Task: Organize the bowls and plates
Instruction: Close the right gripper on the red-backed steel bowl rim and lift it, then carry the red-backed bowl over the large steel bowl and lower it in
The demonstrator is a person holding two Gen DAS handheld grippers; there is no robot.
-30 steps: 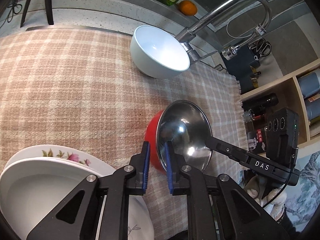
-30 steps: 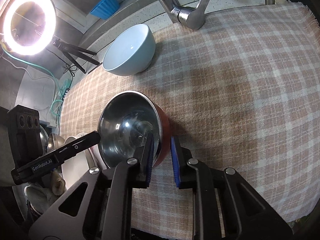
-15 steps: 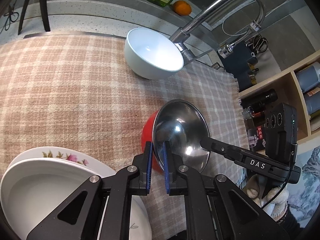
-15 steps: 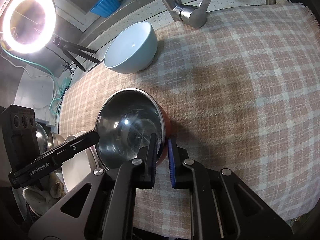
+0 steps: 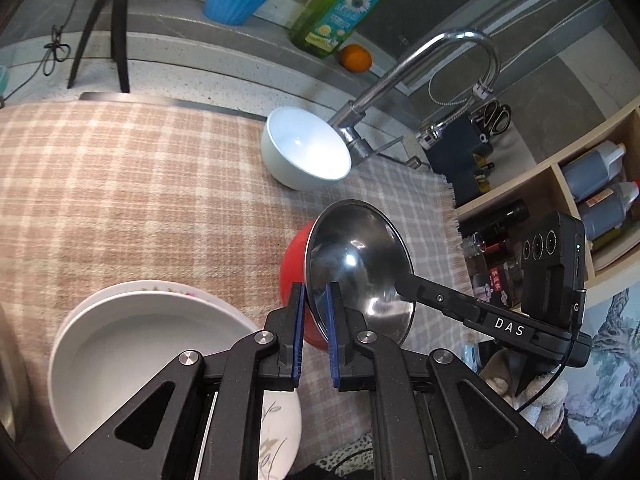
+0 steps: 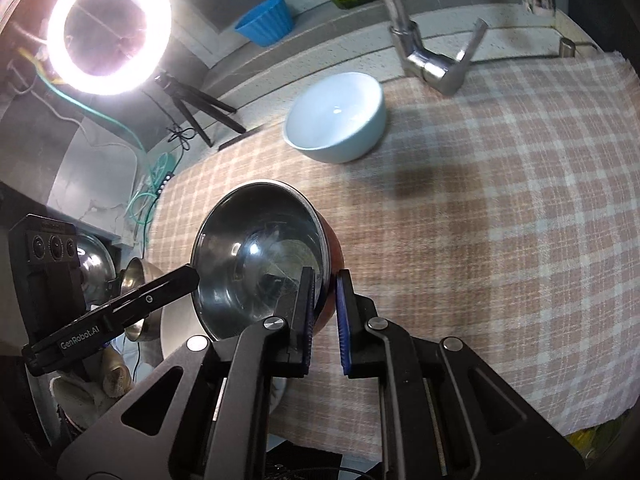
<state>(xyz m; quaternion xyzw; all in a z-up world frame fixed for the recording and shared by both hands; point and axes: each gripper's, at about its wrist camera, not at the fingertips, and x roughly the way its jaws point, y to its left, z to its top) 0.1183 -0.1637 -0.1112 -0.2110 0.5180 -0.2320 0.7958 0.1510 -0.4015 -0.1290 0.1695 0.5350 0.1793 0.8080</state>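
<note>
To your right the plaid cloth (image 6: 500,208) lies bare and wide, the easiest room for a hand to pass. Ahead, the pale blue bowl (image 5: 306,148) sits just in front of the faucet (image 5: 420,76), whose arched neck and lever block that far edge. On your left, the stacked white plates (image 5: 132,344) fill the near corner, with metal bowls (image 6: 132,280) crowded beyond them. The tripod (image 5: 114,28) and ring light (image 6: 108,28) stand off the cloth at the far left.
</note>
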